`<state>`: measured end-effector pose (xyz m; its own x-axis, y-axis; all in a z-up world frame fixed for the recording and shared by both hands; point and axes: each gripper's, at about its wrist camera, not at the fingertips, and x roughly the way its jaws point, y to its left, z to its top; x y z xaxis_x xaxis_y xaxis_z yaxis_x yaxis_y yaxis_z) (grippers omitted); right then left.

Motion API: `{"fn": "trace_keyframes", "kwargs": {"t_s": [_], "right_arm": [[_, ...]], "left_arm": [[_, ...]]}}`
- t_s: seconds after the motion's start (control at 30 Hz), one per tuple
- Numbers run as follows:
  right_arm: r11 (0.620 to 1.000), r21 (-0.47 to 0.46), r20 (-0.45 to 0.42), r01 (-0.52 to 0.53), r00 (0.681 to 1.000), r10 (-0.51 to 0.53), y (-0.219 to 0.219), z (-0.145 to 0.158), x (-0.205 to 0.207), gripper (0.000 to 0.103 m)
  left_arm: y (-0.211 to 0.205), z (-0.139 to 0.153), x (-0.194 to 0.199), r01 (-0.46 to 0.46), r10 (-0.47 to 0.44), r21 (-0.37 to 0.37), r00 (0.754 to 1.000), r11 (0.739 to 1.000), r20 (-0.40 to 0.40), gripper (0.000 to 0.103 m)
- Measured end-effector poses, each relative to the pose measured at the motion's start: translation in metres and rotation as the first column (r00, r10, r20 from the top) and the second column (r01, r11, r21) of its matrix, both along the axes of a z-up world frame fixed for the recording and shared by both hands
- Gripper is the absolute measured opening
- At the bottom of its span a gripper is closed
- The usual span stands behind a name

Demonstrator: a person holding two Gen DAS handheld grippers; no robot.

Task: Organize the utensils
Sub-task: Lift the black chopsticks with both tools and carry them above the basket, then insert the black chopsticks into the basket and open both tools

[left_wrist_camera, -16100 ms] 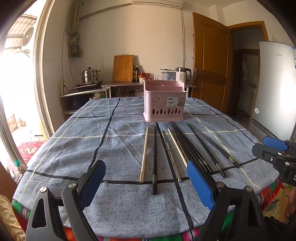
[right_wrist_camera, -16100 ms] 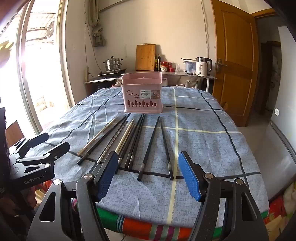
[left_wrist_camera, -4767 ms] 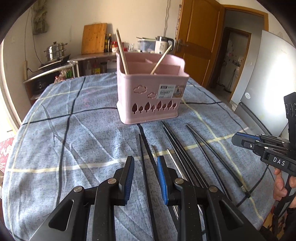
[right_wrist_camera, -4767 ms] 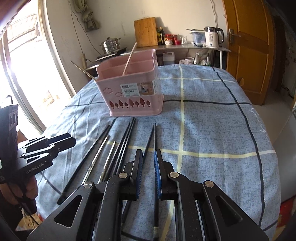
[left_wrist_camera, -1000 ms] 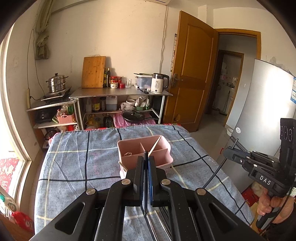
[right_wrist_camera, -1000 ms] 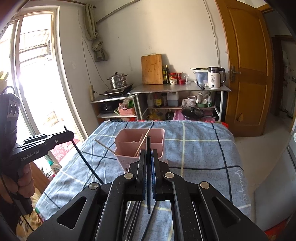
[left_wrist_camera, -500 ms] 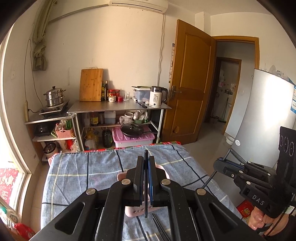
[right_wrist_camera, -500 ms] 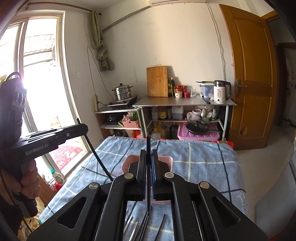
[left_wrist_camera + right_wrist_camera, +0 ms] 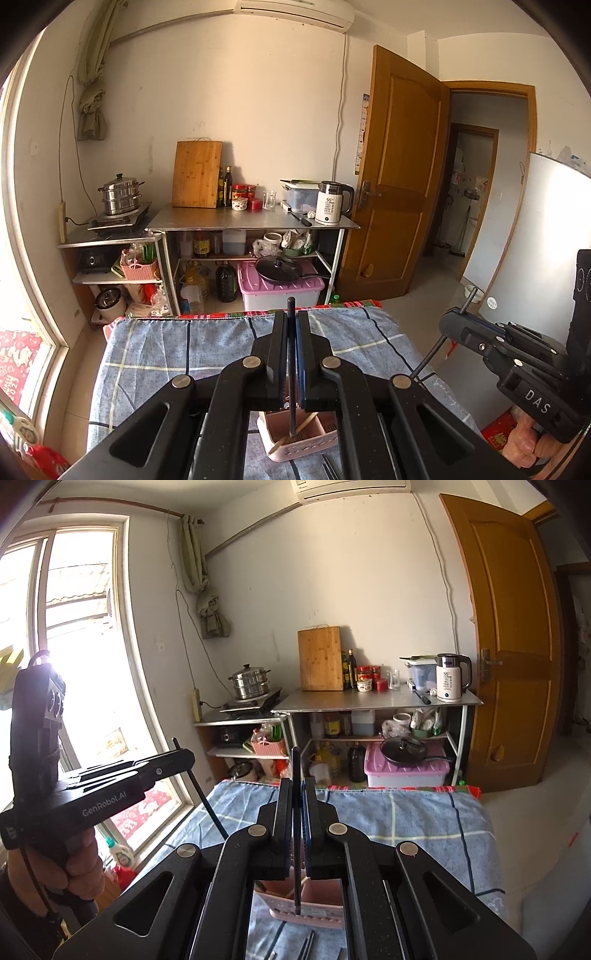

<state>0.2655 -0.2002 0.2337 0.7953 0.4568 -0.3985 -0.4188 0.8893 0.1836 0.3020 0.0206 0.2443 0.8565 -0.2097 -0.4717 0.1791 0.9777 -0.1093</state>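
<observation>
Both my grippers, left [image 9: 291, 354] & right [image 9: 296, 827], clamp one slim black chopstick each (left's [image 9: 291, 369], right's [image 9: 295, 834]), long axes approx. vertical, tips directly over the pink slotted plastic utensil basket [image 9: 295, 441] on the blue checked tablecloth [image 9: 155, 354]; I judge next move straight down.

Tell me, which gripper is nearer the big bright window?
Left. The left gripper sits on the bright window's side of the table; the right gripper is farther toward the brown wooden door. Each clamps a black chopstick.

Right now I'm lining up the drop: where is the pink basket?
The pink basket sits on the blue checked tablecloth, low in both wrist views, directly beneath both held chopsticks.
</observation>
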Motion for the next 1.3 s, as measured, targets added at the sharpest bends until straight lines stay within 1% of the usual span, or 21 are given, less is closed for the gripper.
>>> {"fn": "trace_keyframes", "kwargs": {"t_s": [0.27, 0.47, 0.8, 1.03, 1.17, 1.3], "right_arm": [[1.000, -0.013, -0.011, -0.018, 1.000, 0.018, 0.020, -0.010, 0.022, 0.004], [0.999, -0.027, -0.033, -0.018, 0.999, 0.017, 0.026, -0.026, 0.030, 0.004], [0.998, -0.053, -0.119, -0.017, 0.993, 0.011, 0.031, -0.067, 0.041, 0.004], [0.998, -0.061, -0.164, -0.024, 0.986, 0.014, 0.031, -0.084, 0.046, 0.005], [0.997, -0.065, -0.185, -0.031, 0.983, 0.018, 0.032, -0.089, 0.046, 0.005], [0.998, -0.064, -0.190, -0.027, 0.982, 0.015, 0.027, -0.086, 0.046, 0.006]], "left_arm": [[0.009, -0.014, 0.020, -0.011, 0.011, -0.006, 1.000, 1.000, -0.018, 0.004], [0.012, -0.035, 0.029, -0.003, 0.003, -0.016, 0.999, 1.000, -0.041, 0.004], [0.014, -0.076, 0.043, 0.007, -0.008, -0.012, 0.993, 1.000, -0.114, 0.004], [0.016, -0.097, 0.045, 0.010, -0.012, -0.010, 0.989, 1.000, -0.147, 0.004], [0.016, -0.100, 0.043, 0.018, -0.020, -0.014, 0.989, 1.000, -0.148, 0.004], [0.018, -0.094, 0.039, 0.016, -0.017, -0.014, 0.991, 1.000, -0.132, 0.006]]}}
